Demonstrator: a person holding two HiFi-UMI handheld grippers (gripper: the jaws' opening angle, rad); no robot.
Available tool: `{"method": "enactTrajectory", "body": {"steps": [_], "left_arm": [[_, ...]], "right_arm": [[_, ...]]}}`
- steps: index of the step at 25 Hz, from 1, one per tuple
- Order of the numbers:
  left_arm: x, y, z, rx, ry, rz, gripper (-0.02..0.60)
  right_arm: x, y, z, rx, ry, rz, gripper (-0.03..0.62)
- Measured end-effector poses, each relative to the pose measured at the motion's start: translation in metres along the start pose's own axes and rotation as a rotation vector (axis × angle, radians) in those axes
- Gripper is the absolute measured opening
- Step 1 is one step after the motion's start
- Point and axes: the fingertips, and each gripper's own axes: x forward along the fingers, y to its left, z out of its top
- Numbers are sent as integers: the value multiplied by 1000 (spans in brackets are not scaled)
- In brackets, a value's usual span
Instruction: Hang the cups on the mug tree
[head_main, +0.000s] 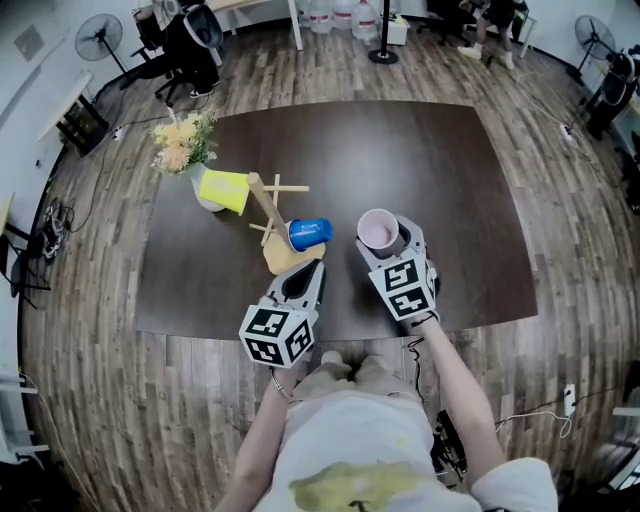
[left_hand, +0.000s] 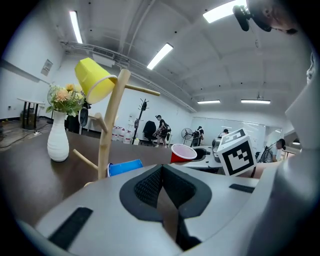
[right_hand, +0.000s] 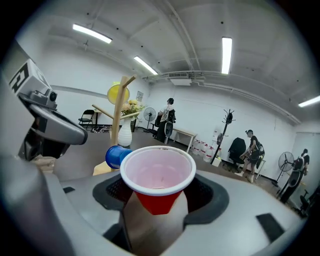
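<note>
My right gripper (head_main: 392, 243) has its jaws spread wide around the red cup (head_main: 377, 230), gripping it upright with its mouth up, just right of the mug tree (head_main: 268, 205). My left gripper (head_main: 308, 272) is on my side of the tree's base, jaws closed together on nothing. 2 cups hang on the tree: a yellow cup (head_main: 224, 190) high on its left and a blue cup (head_main: 310, 233) low on its right.
</note>
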Motion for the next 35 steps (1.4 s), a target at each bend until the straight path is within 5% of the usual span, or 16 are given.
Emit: {"method": "enactTrajectory", "body": {"steps": [9, 35], "left_arm": [[-19, 13, 9, 11, -19, -23, 23], [-48, 23, 38, 63, -49, -39, 23]], "right_arm": [[6, 26, 45, -172, 14, 37, 308], [14, 36, 139, -435, 77, -15, 305]]}}
